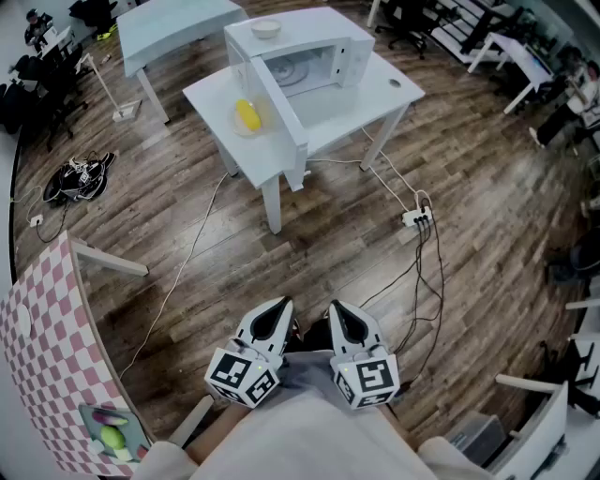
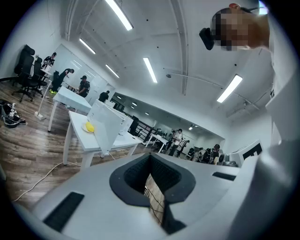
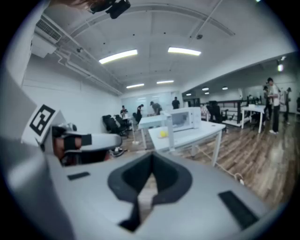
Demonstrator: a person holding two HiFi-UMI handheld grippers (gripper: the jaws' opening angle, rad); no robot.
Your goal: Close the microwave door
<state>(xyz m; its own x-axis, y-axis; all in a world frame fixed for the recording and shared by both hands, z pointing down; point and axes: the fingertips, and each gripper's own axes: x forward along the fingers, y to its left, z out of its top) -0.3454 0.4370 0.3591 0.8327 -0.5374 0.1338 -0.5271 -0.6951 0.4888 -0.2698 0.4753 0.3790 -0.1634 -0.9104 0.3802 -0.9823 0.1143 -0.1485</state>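
Note:
A white microwave point(image 1: 305, 52) stands on a white table point(image 1: 384, 89) at the far side of the room, its door point(image 1: 277, 103) swung wide open toward me. A yellow object point(image 1: 247, 114) lies on a plate left of the door, and a small bowl point(image 1: 266, 28) sits on the microwave's top. My left gripper point(image 1: 277, 307) and right gripper point(image 1: 339, 311) are held side by side close to my body, both shut and empty, far from the table. The left gripper view shows the door point(image 2: 110, 124) edge-on; the right gripper view shows the microwave point(image 3: 185, 118) in the distance.
Cables run across the wooden floor to a power strip point(image 1: 417, 217) right of the table. A pink checkered board point(image 1: 47, 356) stands at my near left, a second white table point(image 1: 173, 23) at the back left, a bag point(image 1: 80, 176) on the floor, and office chairs beyond.

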